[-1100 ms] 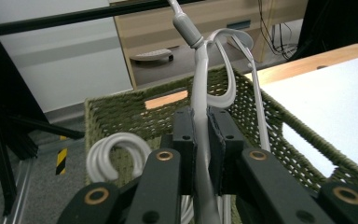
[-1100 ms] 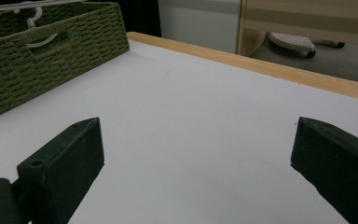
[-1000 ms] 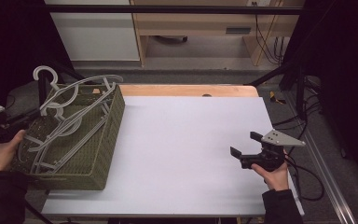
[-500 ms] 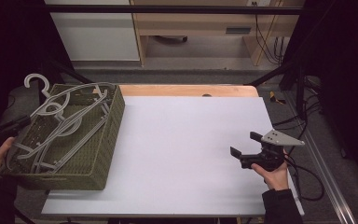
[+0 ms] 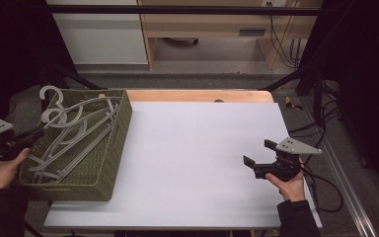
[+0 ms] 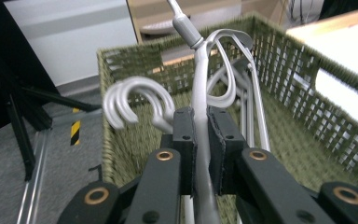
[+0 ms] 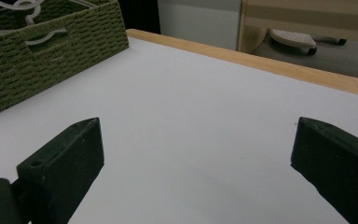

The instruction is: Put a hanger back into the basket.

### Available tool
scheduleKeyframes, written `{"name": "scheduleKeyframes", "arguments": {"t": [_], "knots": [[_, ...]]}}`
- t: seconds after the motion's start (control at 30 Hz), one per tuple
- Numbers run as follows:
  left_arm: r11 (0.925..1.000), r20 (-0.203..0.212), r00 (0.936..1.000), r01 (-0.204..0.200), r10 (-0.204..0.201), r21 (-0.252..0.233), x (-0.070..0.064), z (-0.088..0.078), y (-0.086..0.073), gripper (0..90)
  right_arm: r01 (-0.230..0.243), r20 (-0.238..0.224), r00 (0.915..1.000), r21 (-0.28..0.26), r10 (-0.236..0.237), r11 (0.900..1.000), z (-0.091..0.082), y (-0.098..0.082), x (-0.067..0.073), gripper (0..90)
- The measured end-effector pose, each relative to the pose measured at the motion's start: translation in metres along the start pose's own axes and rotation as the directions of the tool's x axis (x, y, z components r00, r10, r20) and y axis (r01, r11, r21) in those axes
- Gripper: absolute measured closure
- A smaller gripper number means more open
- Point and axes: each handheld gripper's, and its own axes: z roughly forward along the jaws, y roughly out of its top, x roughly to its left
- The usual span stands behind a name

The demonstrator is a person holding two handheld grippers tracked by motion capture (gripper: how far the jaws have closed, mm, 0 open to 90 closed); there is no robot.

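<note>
Lowering a grey hanger (image 6: 200, 100) into the green basket (image 5: 113, 148) with the left gripper (image 6: 201, 140) pinching it (right gripper (image 7: 198, 158) spread, well right of basket); next, release it.

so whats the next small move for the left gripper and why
Probably open the left gripper and let go. Its jaws are shut on a grey hanger, and in the high view that hanger already lies low in the green woven basket among the other hangers. The right gripper is open over bare table, free to take whatever comes next.
</note>
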Motion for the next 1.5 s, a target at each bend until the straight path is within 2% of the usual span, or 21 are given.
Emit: {"name": "scheduleKeyframes", "arguments": {"t": [0.1,0.17,0.27,0.37,0.4,0.43,0.5,0.57,0.63,0.67,0.8,0.87,1.03,1.17,1.23,1.27,1.37,1.5], "knots": [[0.9998,0.002,0.9998,0.019,-0.019,0.007,-0.001,0.003,-0.004,82.0,0.002,0.001,1.0000,-0.001,-0.002,1.000,0.000,0.000,0.001,2.7],[0.9992,0.002,0.9998,0.022,-0.022,0.035,0.000,0.004,-0.007,82.0,0.001,0.003,1.0000,0.002,-0.001,1.000,0.000,0.000,0.000,2.7],[0.9921,-0.014,0.9998,-0.015,0.016,0.124,-0.005,0.010,-0.008,81.8,0.005,0.000,1.0000,0.004,-0.005,1.000,0.000,0.000,0.001,2.7],[0.9860,-0.020,0.9996,-0.016,0.019,0.166,-0.006,0.011,-0.005,81.7,0.006,0.002,1.0000,0.003,-0.006,1.000,0.000,0.000,0.001,2.7],[0.9818,-0.018,0.9998,-0.009,0.013,0.190,-0.006,0.012,-0.004,81.7,0.007,0.002,1.0000,0.002,-0.007,1.000,0.000,0.000,0.001,2.7],[0.9785,-0.021,0.9994,-0.024,0.029,0.205,-0.006,0.013,-0.003,81.6,0.005,0.002,1.0000,0.001,-0.005,1.000,0.000,0.001,0.001,2.7],[0.9724,-0.023,0.9994,-0.021,0.027,0.232,-0.006,0.014,-0.001,81.5,0.006,0.000,1.0000,-0.002,-0.006,1.000,-0.001,0.001,0.001,2.7],[0.9583,-0.012,0.9992,-0.032,0.037,0.284,-0.005,0.017,-0.002,81.0,0.005,-0.001,1.0000,-0.001,-0.005,1.000,-0.001,0.001,0.001,2.7],[0.9513,-0.001,0.9992,-0.037,0.040,0.306,-0.005,0.018,-0.003,79.0,0.005,-0.001,1.0000,-0.003,-0.005,1.000,-0.001,0.001,0.001,2.7],[0.9555,0.005,0.9994,-0.035,0.035,0.293,-0.005,0.017,-0.003,78.5,0.005,-0.001,1.0000,-0.002,-0.005,1.000,-0.001,0.001,0.001,2.7],[0.9610,0.009,0.9996,-0.029,0.028,0.275,-0.007,0.014,-0.001,75.9,0.005,0.000,1.0000,0.001,-0.005,1.000,-0.001,0.001,0.002,2.7],[0.9661,0.017,0.9997,-0.021,0.017,0.257,-0.008,0.012,0.001,73.1,0.006,0.000,1.0000,0.001,-0.006,1.000,0.000,0.001,0.002,2.7],[0.9865,0.049,0.9984,0.019,-0.027,0.163,-0.018,0.006,0.008,62.9,0.003,-0.001,1.0000,-0.003,-0.003,1.000,-0.001,0.001,0.002,2.6],[0.9944,0.087,0.9956,0.026,-0.035,0.103,-0.032,0.002,0.013,55.3,0.002,-0.001,1.0000,-0.003,-0.002,1.000,-0.001,0.001,0.002,2.6],[0.9973,0.113,0.9930,0.028,-0.035,0.067,-0.043,0.000,0.017,48.4,0.003,0.001,1.0000,-0.002,-0.003,1.000,0.000,0.001,0.002,2.5],[0.9981,0.139,0.9894,0.036,-0.042,0.049,-0.048,0.000,0.018,47.0,0.003,0.000,1.0000,-0.002,-0.003,1.000,0.000,0.001,0.002,2.4],[0.9991,0.174,0.9838,0.039,-0.041,0.018,-0.064,0.001,0.022,39.5,0.001,0.001,1.0000,-0.006,-0.001,1.000,-0.001,0.001,0.002,2.4],[0.9987,0.233,0.9719,0.042,-0.034,-0.028,-0.091,0.005,0.026,32.0,0.003,0.003,1.0000,-0.015,-0.003,1.000,-0.002,0.001,0.002,2.4]]}}
